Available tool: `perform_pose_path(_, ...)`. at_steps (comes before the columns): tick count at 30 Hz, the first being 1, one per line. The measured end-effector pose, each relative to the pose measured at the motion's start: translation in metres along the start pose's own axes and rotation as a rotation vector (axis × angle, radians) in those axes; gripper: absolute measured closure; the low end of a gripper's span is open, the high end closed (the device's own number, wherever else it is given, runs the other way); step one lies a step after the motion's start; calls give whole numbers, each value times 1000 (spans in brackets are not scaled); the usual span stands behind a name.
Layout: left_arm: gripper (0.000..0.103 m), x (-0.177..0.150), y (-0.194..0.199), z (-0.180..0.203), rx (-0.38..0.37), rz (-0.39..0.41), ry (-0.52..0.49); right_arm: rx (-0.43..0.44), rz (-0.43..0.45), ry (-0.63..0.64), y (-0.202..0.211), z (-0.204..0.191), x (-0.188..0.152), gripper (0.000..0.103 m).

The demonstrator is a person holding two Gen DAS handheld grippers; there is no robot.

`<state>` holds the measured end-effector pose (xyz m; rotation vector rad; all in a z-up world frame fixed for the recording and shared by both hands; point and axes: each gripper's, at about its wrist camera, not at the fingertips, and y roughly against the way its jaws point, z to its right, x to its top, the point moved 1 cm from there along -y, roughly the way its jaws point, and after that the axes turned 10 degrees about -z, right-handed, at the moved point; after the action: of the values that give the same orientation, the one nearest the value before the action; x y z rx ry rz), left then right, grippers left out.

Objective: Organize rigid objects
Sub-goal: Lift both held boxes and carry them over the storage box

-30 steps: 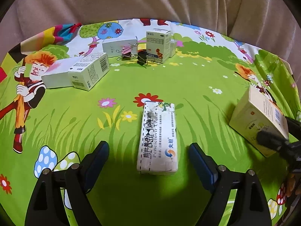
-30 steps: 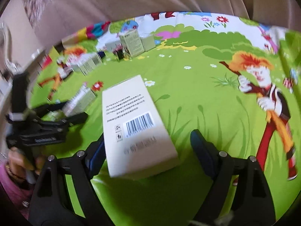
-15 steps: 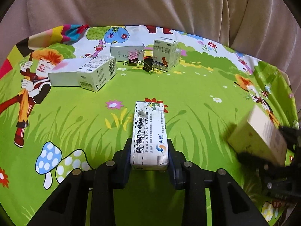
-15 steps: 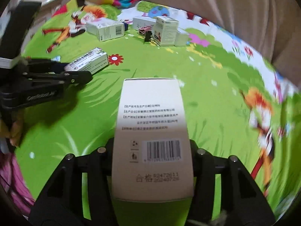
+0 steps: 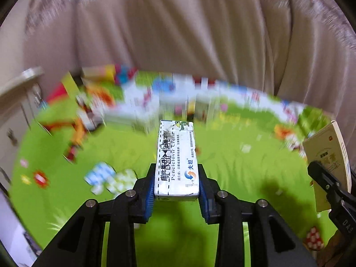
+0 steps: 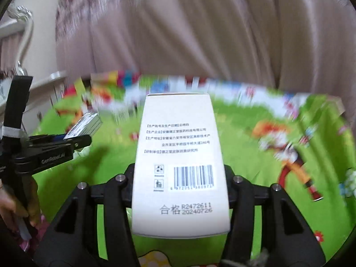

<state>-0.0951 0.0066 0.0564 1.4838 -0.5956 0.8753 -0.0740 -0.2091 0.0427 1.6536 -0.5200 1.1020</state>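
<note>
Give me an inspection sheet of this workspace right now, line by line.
Surface: green cartoon mat, blurred.
Job's things: cream box and white barcode box, both lifted; further boxes at the back, blurred.
Clutter: nothing seen clearly.
Grippers: left gripper shut on cream box; right gripper shut on white barcode box.
Cables: nothing seen.
Surroundings: beige curtain behind.

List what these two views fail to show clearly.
- Far boxes, left wrist view: motion blur; count and labels unreadable.
- Tan box, left wrist view: cut off by the frame edge.
- Mat under the white box, right wrist view: hidden by that box.
</note>
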Motion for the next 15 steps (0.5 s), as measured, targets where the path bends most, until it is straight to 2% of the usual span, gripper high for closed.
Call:
perform_pose_path(3,69,5,48,2,18,163,-9,-61,126,11,39,-7,9,48)
perform_pose_path(7,69,9,90,1,43,328,-7,-134,273,30,78,-20,20,48)
perform_pose_path(10,69,10,106,1,48,371,-11,-159,346,57,98,-31,27,48)
perform_pose_path(15,69,8,125,-9,46,411,4,-146,399,89,117,-47,33,48)
